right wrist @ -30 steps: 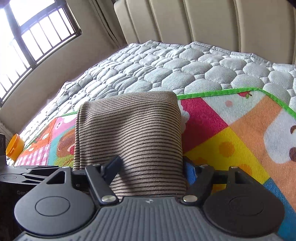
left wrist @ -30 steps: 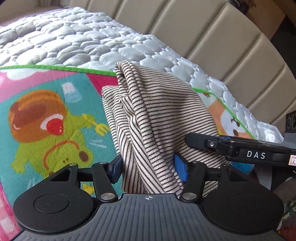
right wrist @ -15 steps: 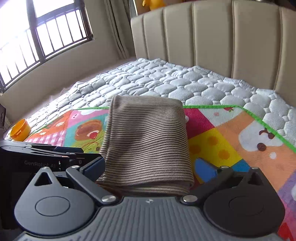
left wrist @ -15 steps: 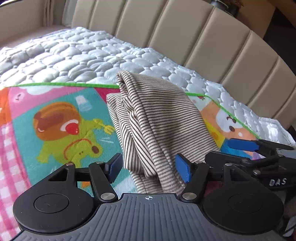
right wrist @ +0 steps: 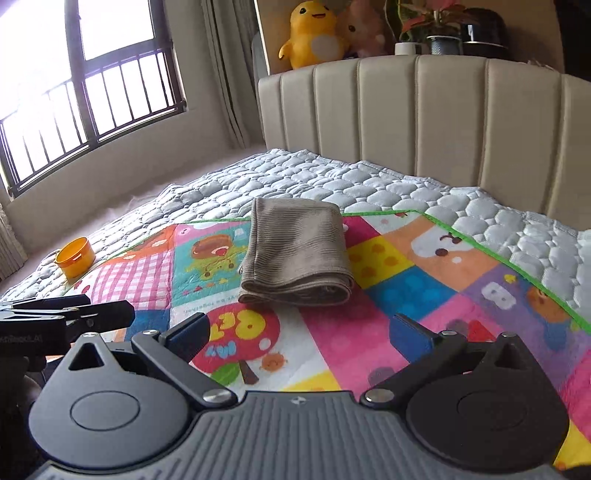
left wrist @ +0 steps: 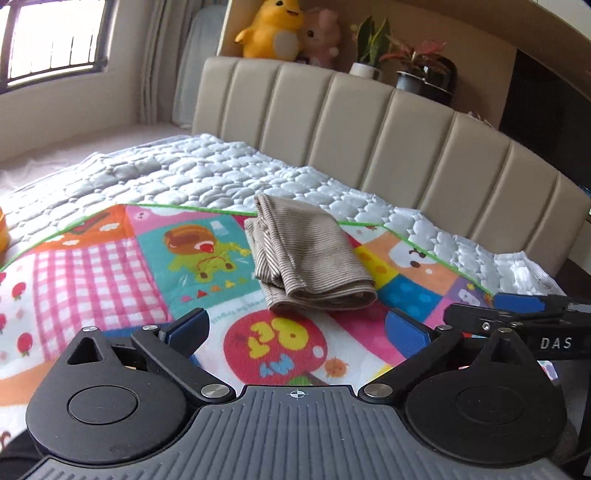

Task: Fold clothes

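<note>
While both grippers hang above the near part of the play mat [left wrist: 110,280], we find the folded striped garment [left wrist: 310,258] lying flat on that mat, at its far edge, where the green border meets the white quilted bed cover [left wrist: 207,173]. In the right wrist view the garment [right wrist: 295,251] shows as a neat rectangle, its folded layers stacked at the near end; in the left wrist view its left side shows several loose layered edges.

The left gripper [left wrist: 295,328] has its jaws opening, and we see nothing between them but mat; the blue pads [left wrist: 406,330] stand apart from the garment, short of its near edge. The right gripper [right wrist: 301,330] has its jaws spread wide, likewise empty, with the garment lying beyond the fingertips and untouched. Each gripper shows at the edge of the other's view, the right one [left wrist: 517,314] off the mat's right side and the left one [right wrist: 66,314] off its left side.

An orange cup [right wrist: 75,256] sits on the quilted cover just beside the mat's far left corner. Beyond the mat stands the padded beige headboard [right wrist: 424,118], with a yellow plush toy [right wrist: 314,35] and potted plants [left wrist: 417,70] on the ledge behind it. A barred window [right wrist: 74,92] stands to the left of the headboard.
</note>
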Demonstrator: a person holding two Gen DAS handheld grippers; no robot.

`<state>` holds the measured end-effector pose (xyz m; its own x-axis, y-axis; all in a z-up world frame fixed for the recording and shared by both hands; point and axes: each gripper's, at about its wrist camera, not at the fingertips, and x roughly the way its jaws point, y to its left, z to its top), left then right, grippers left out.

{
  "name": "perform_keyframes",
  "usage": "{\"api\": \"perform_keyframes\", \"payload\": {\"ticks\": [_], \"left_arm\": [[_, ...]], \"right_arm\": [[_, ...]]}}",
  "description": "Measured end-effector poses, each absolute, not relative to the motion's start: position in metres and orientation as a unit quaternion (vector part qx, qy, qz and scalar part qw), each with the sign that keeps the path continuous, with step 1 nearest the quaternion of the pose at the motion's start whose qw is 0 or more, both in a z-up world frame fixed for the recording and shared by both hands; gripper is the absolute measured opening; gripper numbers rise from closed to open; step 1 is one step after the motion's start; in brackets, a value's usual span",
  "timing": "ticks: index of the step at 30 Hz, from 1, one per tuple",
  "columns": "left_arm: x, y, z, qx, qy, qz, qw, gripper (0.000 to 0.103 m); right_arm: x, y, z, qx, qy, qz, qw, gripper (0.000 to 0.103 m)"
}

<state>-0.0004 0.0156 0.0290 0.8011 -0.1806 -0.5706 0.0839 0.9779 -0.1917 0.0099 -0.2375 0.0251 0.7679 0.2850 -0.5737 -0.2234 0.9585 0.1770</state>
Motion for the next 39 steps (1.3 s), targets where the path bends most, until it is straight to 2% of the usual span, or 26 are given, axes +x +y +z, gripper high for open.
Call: {"api": "perform_keyframes", "payload": {"ticks": [8,39], "left_arm": [[-0.015,-0.009,0.003,-0.006,0.321,-0.045,0.946,0.103],[-0.019,-0.003,0.003,-0.023,0.313,-0.034,0.949,0.103]], "right_arm": [[-0.001,-0.241,0.01,0.051,0.314,0.128,0.939,0.103],[0.004,-0.235,0.004,0.043,0.33,0.141,0.932,0.103]]}}
